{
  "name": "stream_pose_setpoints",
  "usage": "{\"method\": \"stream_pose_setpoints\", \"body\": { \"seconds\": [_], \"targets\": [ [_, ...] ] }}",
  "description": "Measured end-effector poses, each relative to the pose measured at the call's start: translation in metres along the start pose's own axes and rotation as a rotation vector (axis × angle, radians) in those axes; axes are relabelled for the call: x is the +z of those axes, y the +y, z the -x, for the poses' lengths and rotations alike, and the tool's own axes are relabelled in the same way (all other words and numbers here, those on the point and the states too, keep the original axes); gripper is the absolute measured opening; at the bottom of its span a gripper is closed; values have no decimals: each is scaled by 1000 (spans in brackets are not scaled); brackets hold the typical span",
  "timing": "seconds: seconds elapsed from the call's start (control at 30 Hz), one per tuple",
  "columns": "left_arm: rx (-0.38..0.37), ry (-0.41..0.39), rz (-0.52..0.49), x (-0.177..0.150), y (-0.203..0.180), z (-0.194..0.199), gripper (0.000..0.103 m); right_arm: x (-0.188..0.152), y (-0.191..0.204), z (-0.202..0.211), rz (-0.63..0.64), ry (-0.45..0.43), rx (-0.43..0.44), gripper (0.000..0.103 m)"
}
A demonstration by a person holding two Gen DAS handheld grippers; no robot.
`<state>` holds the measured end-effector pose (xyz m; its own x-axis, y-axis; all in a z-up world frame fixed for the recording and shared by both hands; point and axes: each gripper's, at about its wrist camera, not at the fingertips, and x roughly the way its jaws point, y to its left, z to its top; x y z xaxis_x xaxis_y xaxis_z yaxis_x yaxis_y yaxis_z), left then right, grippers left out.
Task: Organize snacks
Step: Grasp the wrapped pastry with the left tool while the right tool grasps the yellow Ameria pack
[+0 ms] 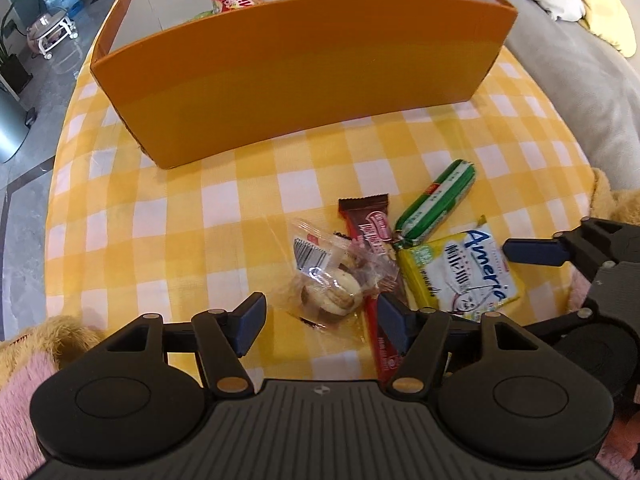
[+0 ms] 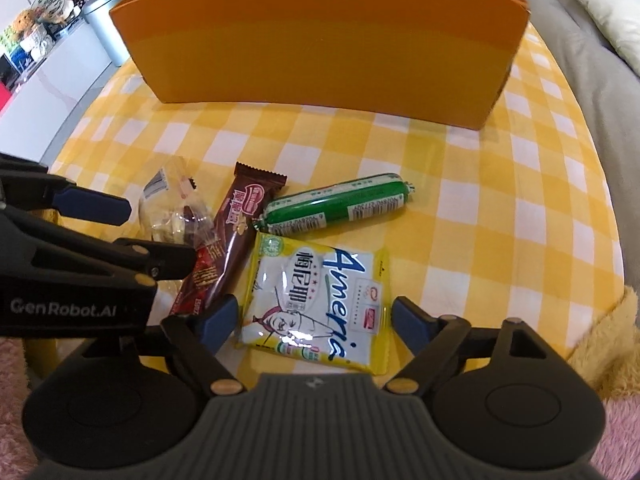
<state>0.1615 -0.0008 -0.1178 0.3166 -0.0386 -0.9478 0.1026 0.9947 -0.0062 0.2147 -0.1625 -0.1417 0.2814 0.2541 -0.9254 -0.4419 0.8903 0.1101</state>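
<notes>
Left wrist: orange box [image 1: 304, 76] wall hides most of red packet [image 1: 234, 1] inside

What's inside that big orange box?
Over the orange box's front wall, the left claw's camera shows a red-and-yellow snack packet and a sliver of something green beside it. The wall hides the rest, including the box floor.

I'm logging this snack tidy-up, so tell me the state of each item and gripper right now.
Left gripper: open, around the clear cookie packet.
Right gripper: open, over the yellow Ameria packet.
Clear cookie packet: sealed, on the cloth.
Brown wafer bar: sealed, lying flat.
Green sausage: lying flat.
Yellow Ameria packet: sealed, flat.
Orange box: open-topped, a red snack inside.
</notes>
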Motion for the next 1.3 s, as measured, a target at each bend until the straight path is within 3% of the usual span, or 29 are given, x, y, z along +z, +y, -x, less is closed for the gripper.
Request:
{"method": "stream_pose_setpoints", "body": {
  "seconds": [0.23,0.47,0.8,0.83,0.9,1.13,1.3],
  "targets": [
    [29,-12,-20,6,-1,-7,75,3,-2,-3,10,-13,-44,77],
    [44,-41,-24,12,0,-12,75,5,-22,-3,-81,-32,-96,78],
    [28,-64,6,15,7,-15,77,2,-9,-7,-31,-33,-112,82],
    [32,-67,7,15,7,-15,75,2,-10,-8,-31,-34,-112,81],
    [36,-53,-4,14,7,-17,56,2,-9,-7,-29,-36,-110,78],
    [25,-50,8,11,5,-20,46,1,-5,-3,-8,-50,-99,61],
    [36,-51,19,10,6,-19,44,0,-6,-1,-8,-52,-92,57]
  ]
}}
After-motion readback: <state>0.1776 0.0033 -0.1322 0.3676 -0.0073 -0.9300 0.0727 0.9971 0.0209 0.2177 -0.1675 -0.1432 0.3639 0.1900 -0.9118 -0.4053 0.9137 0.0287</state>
